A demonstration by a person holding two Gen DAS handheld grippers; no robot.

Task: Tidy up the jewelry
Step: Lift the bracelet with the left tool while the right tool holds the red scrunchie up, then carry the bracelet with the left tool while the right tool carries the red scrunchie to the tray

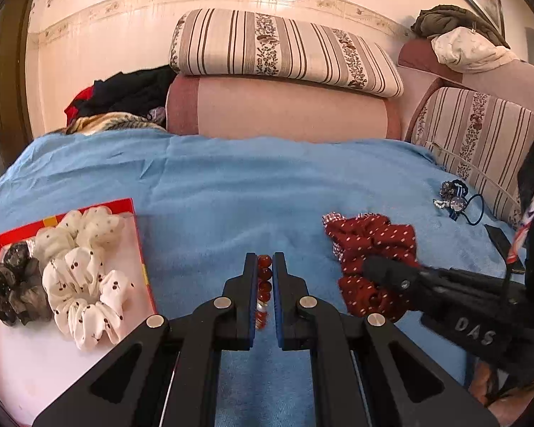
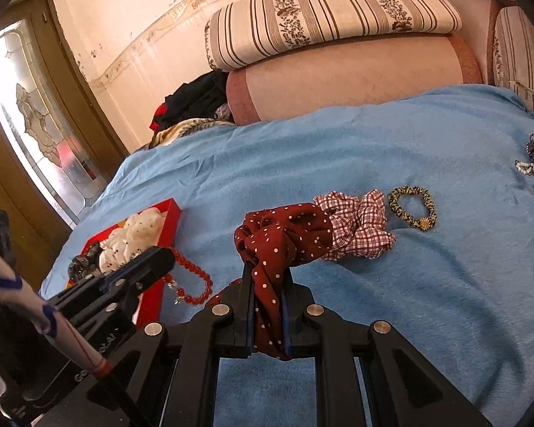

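My left gripper (image 1: pixel 264 267) is shut on a red bead bracelet (image 1: pixel 263 286), which also shows in the right wrist view (image 2: pixel 192 277) beside the red tray. My right gripper (image 2: pixel 267 277) is shut on a dark red polka-dot scrunchie (image 2: pixel 284 238), which also shows in the left wrist view (image 1: pixel 370 245). The red tray (image 1: pixel 139 245) at the left holds two white scrunchies (image 1: pixel 85 284) and a dark sheer scrunchie (image 1: pixel 14 284). A red checked scrunchie (image 2: pixel 359 224) and a leopard-print hair tie (image 2: pixel 411 206) lie on the blue blanket (image 2: pixel 409 284).
A cluster of hair ties and beaded pieces (image 1: pixel 452 201) lies at the blanket's right side. Striped cushions (image 1: pixel 281 49) and a pink bolster (image 1: pixel 284 114) stand behind. A pile of dark clothes (image 1: pixel 124 96) sits at back left. A glass door (image 2: pixel 35 124) is at far left.
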